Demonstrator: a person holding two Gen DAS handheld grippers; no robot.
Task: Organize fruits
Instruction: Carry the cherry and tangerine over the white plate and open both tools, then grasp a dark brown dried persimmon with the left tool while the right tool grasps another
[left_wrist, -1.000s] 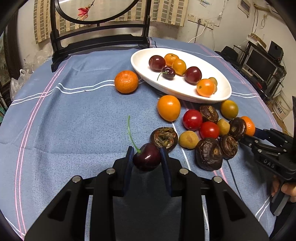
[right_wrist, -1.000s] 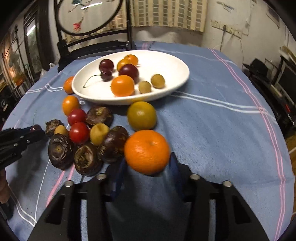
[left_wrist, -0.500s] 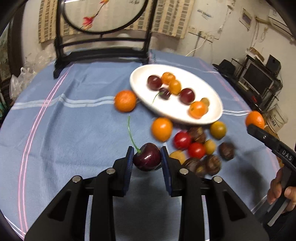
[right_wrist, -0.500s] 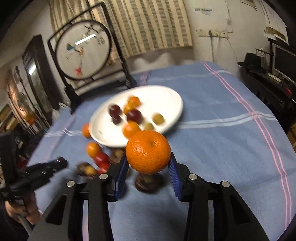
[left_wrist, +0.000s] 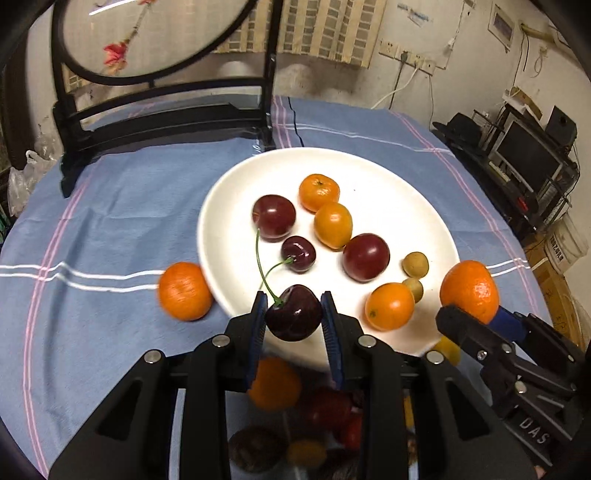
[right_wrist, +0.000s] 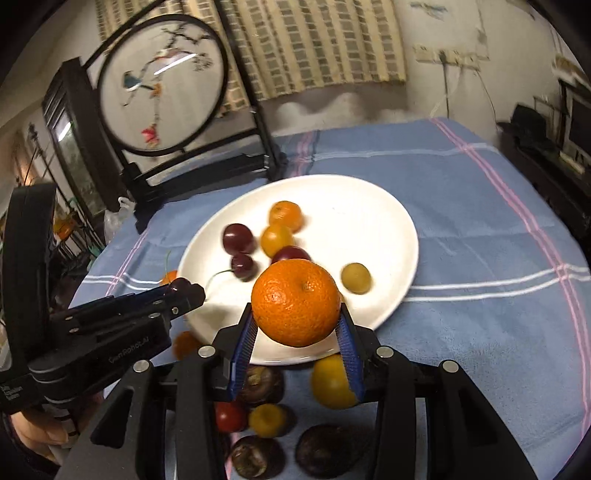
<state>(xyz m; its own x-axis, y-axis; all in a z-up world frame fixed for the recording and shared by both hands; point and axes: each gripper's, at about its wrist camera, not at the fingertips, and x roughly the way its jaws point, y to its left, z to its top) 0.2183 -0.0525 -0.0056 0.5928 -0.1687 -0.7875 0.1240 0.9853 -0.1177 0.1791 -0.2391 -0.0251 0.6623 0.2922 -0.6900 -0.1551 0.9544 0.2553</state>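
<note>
You've got both tools loaded. Your left gripper (left_wrist: 293, 319) is clamped on a dark red glossy cherry with a long green stem (left_wrist: 293, 318), held above the near rim of the white oval ceramic plate (left_wrist: 221, 206). Your right gripper (right_wrist: 297, 325) is clamped on a round orange mandarin with pebbled skin (right_wrist: 296, 301), also over the plate's near rim, to the right of the cherry.

Progress, as I judge it: partway. On the plate already: two dark red plums (left_wrist: 274, 217), a stemmed cherry (left_wrist: 298, 254), several orange citrus (left_wrist: 319, 192), plus two small yellow-green fruits (left_wrist: 415, 264). Still off the plate: one orange mandarin on the cloth (left_wrist: 184, 291) touching or just beside the plate's left rim, and a cluster below your grippers w/ a yellow-orange fruit (right_wrist: 332, 380), a red tomato (right_wrist: 229, 416), a small yellow fruit (right_wrist: 266, 419) and brown wrinkled lumps (right_wrist: 327, 448). Whether the brown ones belong on the plate, can't tell.

Room and edges:
- Far right half of the plate (right_wrist: 369, 221) is bare; best drop zone for the mandarin.
- Near-left part of the plate is also bare, right under the cherry.
- The two tools sit close side by side; keep them apart when you lower.
- Plate rim is low, so a round fruit let go near the edge could prob. roll off onto the blue striped tablecloth (right_wrist: 480, 229).
- The black wooden stand with the round embroidered screen (right_wrist: 162, 85) is behind the plate, well apart from your path.
- Cloth to the right of the plate is open for backing out.
</note>
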